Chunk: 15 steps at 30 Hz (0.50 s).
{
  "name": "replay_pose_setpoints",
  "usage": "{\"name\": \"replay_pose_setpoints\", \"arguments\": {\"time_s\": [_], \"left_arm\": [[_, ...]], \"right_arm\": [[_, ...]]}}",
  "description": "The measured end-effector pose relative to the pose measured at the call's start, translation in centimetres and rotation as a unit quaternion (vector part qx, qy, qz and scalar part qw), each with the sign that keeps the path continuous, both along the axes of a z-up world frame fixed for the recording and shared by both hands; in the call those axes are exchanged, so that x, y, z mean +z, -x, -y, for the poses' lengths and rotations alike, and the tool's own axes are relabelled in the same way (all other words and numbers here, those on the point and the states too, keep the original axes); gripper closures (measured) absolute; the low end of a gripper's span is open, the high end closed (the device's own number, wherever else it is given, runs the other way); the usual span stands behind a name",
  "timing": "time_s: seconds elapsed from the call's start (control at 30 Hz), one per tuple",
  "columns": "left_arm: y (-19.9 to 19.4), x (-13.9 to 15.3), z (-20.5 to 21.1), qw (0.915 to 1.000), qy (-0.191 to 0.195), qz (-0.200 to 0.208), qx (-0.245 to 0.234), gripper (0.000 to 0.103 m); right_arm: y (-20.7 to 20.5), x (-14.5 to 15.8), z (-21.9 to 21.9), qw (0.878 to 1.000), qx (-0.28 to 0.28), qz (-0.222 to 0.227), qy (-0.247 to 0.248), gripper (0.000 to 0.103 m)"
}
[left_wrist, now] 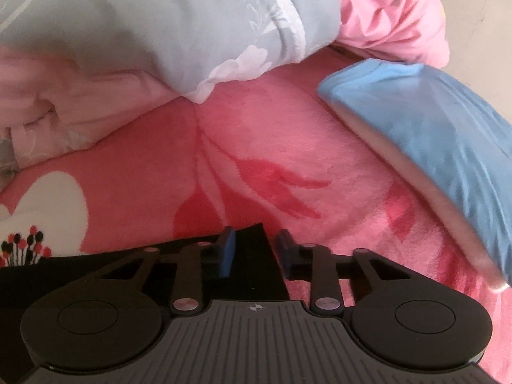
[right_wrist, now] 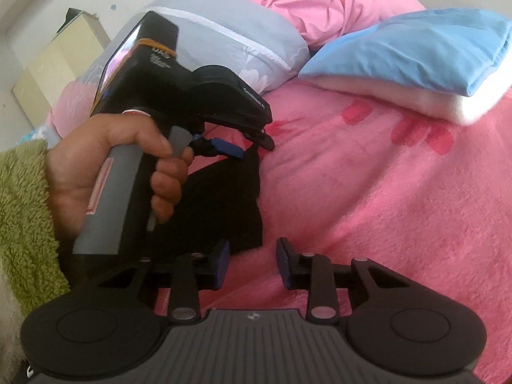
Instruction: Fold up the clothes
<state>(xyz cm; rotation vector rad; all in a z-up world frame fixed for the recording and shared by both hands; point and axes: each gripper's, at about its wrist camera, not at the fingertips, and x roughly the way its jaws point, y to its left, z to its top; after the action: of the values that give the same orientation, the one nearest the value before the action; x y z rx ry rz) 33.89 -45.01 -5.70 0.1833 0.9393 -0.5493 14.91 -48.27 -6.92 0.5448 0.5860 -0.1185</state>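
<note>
A pink bedspread [left_wrist: 320,147] filled both views, pillows heaped along the upper edge. The black garment [right_wrist: 224,198] lay at centre left of the right wrist view, likely spread for folding. The left gripper [left_wrist: 254,252] stood narrow with a corner of cloth between its pads, though actual pinching was unclear. The right gripper [right_wrist: 252,264] hung half open over bare spread, holding nothing. The garment's lower part was hidden.
</note>
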Motion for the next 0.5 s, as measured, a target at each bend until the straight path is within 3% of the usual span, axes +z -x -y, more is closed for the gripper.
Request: {"name": "replay_pose_setpoints", "arguments": {"time_s": [0.13, 0.33, 0.5], "left_arm": [[-0.3, 0.1, -0.5, 0.9998, 0.006, -0.003, 0.016, 0.099], [-0.7, 0.7, -1.9, 0.9983, 0.042, -0.021, 0.035, 0.101], [-0.8, 2.8, -4.3, 0.996, 0.073, -0.027, 0.044, 0.101]], "right_arm": [[-0.1, -0.2, 0.2, 1.0, -0.002, -0.003, -0.007, 0.079], [0.2, -0.5, 0.7, 1.0, -0.011, 0.002, -0.021, 0.103], [0.8, 0.1, 0.6, 0.999, -0.01, 0.029, -0.014, 0.103]]}}
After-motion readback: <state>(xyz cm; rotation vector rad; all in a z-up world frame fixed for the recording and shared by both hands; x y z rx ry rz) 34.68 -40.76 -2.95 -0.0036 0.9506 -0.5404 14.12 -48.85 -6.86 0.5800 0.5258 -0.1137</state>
